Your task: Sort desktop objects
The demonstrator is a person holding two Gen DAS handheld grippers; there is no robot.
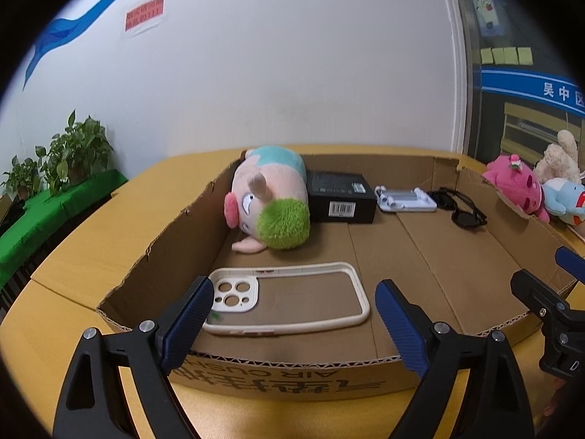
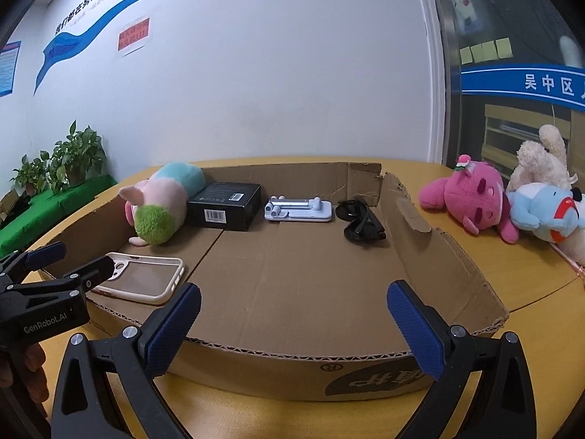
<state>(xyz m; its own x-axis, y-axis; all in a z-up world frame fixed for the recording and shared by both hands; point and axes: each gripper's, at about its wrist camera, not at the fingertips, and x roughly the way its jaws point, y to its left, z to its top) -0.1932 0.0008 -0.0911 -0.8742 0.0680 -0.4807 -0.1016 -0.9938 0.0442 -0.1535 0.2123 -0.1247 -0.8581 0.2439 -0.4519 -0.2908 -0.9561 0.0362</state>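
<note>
Both the left gripper [image 1: 294,314], marked "GenRobot.AI", and right gripper [image 2: 294,325] spread wide over cardboard box [image 1: 292,380] printed "AIR CUSH"

In the cardboard tray [image 2: 431,256] on the table [image 2: 512,285]: phone case [image 2: 140,278] front-left; along back wall, L to R: plush pig [image 2: 161,205], box [image 2: 225,206] touching it, phone stand [image 2: 299,210], sunglasses [image 2: 360,221]. 3 plush toys [image 2: 512,205] outside, R of tray.

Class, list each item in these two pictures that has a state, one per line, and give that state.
Left claw: open, holding nothing.
Right claw: open, holding nothing.
Phone case: flat in the cardboard tray.
Sunglasses: folded.
Black box: closed.
Pig plush: lying on its side.
</note>
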